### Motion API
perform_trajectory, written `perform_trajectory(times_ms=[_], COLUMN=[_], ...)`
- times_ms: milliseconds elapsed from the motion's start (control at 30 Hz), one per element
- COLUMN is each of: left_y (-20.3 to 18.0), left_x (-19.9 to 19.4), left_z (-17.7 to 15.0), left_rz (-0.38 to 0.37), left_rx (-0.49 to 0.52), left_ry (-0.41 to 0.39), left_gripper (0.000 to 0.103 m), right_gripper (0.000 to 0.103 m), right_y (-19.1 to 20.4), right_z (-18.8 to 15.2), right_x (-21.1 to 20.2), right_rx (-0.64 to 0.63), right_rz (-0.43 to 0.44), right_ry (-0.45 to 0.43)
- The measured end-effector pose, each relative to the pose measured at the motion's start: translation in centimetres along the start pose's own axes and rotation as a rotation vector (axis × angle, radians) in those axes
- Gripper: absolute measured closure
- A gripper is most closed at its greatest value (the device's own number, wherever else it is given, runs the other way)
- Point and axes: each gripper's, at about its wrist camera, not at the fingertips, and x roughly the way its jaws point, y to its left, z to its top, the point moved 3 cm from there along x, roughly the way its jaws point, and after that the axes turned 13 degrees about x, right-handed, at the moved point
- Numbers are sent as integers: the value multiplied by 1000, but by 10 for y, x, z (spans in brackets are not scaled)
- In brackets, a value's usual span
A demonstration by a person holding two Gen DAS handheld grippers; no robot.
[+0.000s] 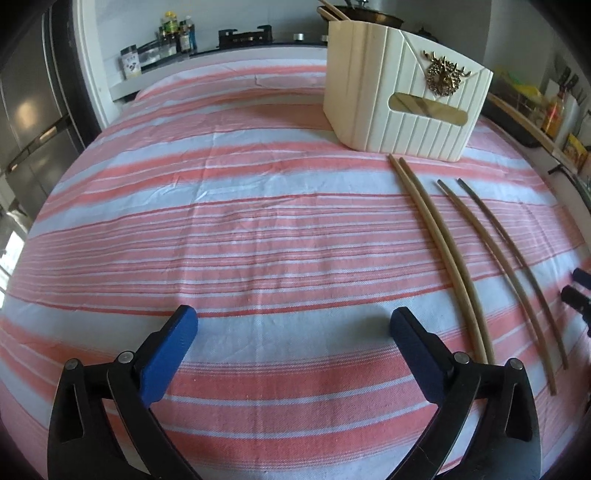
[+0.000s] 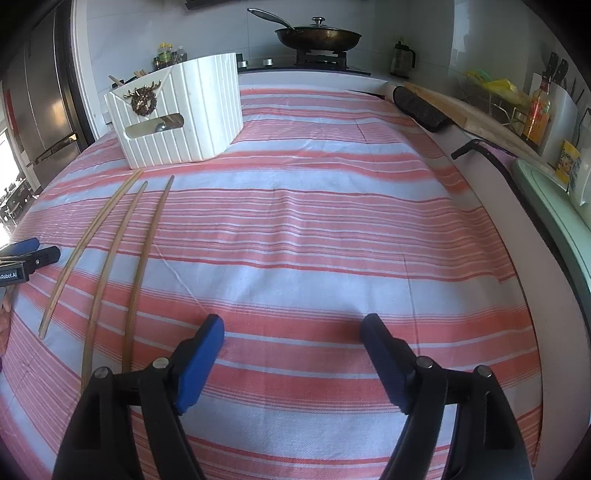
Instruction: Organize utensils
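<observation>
Left claw: the left gripper (image 1: 293, 326) hangs over the striped cloth (image 1: 258, 229), jaws spread wide, nothing between the blue pads (image 1: 173, 354), nothing touched.
Right claw: the right gripper (image 2: 291, 336) has its jaws well apart over bare cloth (image 2: 314, 221), empty; its tips show at the right edge of the left view (image 1: 580, 291).
Near pair: two chopsticks (image 1: 443, 251) lie flat, touching side by side, just right of the left claw's right finger; their long axis runs away from the claw toward the holder, tips pointing at its base.
Second pair: two darker chopsticks (image 1: 506, 266) lie further right, slightly apart, on the same near-to-far line, between the two claws.
From the right claw: the chopsticks (image 2: 110, 251) lie to its left, the nearest stick (image 2: 142, 266) passing just beside its left finger.
Holder: a white ribbed utensil box (image 1: 402, 96) stands ahead and right of the left claw, ahead and left of the right claw (image 2: 177, 114); more chopstick ends (image 1: 330, 13) stick up from it.
Far: a frying pan (image 2: 317, 37) sits on the stove beyond the cloth.
</observation>
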Motion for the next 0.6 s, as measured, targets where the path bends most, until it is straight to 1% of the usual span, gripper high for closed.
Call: perform_trajectory(times_ms=[300,433,600], left_y=[0,0,-1], left_x=[0,-1,-1], left_z=[-1,0,-1], left_rz=[0,3,4], left_rx=[-1,-1,0], left_ry=[-2,-2,-1], left_gripper=[0,0,0], right_gripper=[21,16,16], right_y=[0,3,3], right_z=[0,-1,-1], right_x=[1,2,2], right_rx=[-3,-13,-15], right_rz=[8,10,10], right_ry=[4,9,9])
